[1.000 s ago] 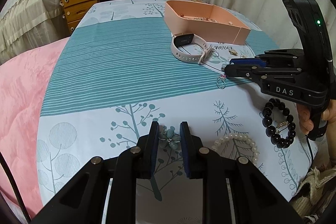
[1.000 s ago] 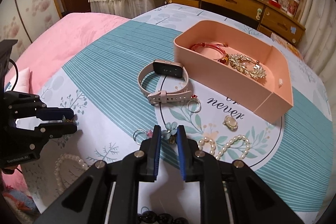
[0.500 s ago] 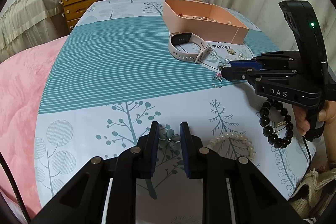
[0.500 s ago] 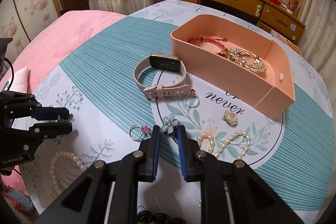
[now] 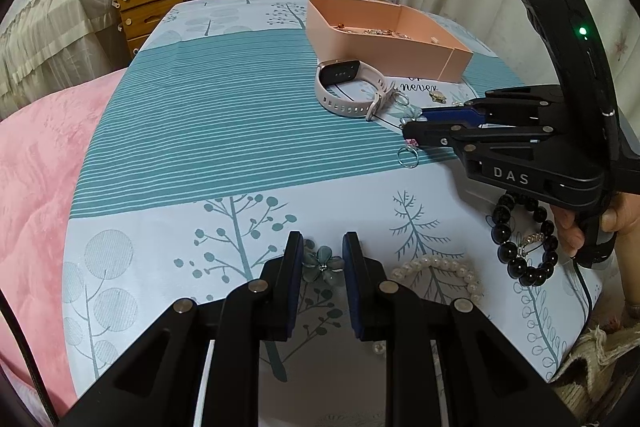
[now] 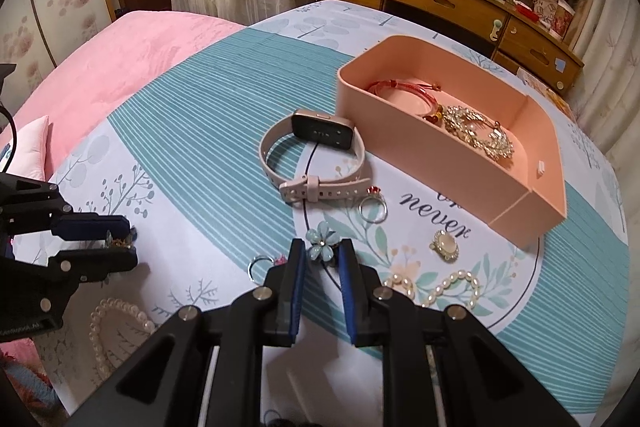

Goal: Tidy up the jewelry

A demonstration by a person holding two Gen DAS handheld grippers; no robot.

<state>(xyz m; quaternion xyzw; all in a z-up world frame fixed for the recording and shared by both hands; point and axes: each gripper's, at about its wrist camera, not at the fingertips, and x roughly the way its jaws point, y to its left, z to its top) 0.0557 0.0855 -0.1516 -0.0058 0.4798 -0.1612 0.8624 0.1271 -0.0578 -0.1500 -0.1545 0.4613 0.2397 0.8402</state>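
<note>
In the left wrist view my left gripper (image 5: 322, 247) is shut on a grey-green flower ornament (image 5: 322, 265), low over the tree-print cloth. The right wrist view shows the same gripper (image 6: 130, 241) at the left edge with a small piece in its tips. My right gripper (image 6: 320, 253) is shut on a pale blue flower ornament (image 6: 322, 241), just in front of the pink watch band (image 6: 320, 133). From the left it (image 5: 416, 125) points toward the watch. The peach tray (image 6: 400, 131) beyond holds a red cord bracelet (image 6: 400, 89) and gold jewelry (image 6: 476, 131).
Loose on the cloth lie a red-stone ring (image 6: 373, 207), a silver ring (image 6: 260, 267), a gold oval brooch (image 6: 444, 245), pearl strands (image 6: 440, 287) (image 5: 440, 271) and a black bead bracelet (image 5: 524, 243). A hand (image 5: 616, 219) grips the right tool. Pink bedding lies left, wooden drawers behind.
The right gripper has edged a little to the left with the blue flower still between its fingers. The left gripper and its flower have stayed put.
</note>
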